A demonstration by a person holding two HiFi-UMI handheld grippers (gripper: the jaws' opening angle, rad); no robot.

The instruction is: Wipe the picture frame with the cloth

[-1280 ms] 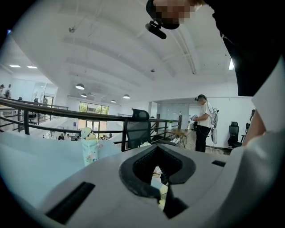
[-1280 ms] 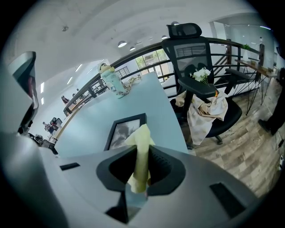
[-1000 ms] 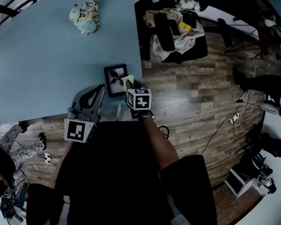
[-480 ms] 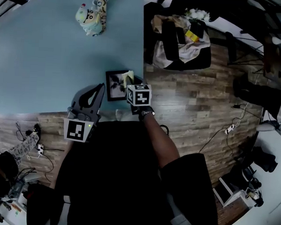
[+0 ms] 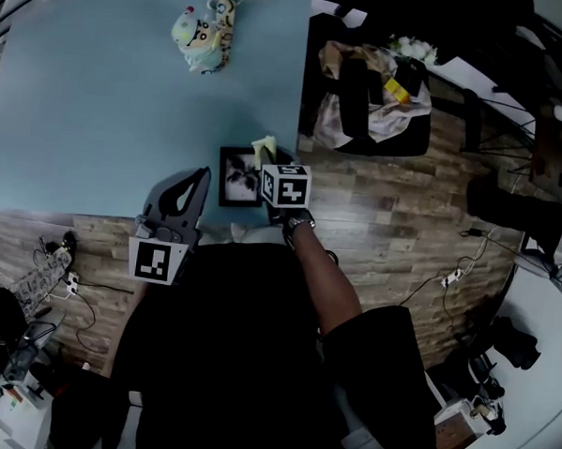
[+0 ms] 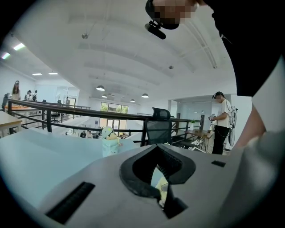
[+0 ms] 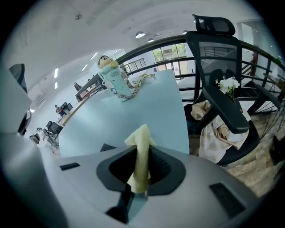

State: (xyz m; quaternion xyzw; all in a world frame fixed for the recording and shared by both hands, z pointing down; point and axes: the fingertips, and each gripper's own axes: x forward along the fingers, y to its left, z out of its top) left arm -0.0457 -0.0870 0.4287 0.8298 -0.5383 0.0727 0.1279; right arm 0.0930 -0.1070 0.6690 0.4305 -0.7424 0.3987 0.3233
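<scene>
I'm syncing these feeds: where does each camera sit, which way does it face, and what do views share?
Head view: on the person's head, facing steeply down at table, picture frame, left gripper and right gripper; torso and right forearm show.
Left gripper view: on the left gripper, facing along its shut jaws across the table and upward; the person's torso shows.
Right gripper view: on the right gripper, facing along jaws pinching the cloth toward the chair; no body shows.
Shared: all three show the plush toy.
</scene>
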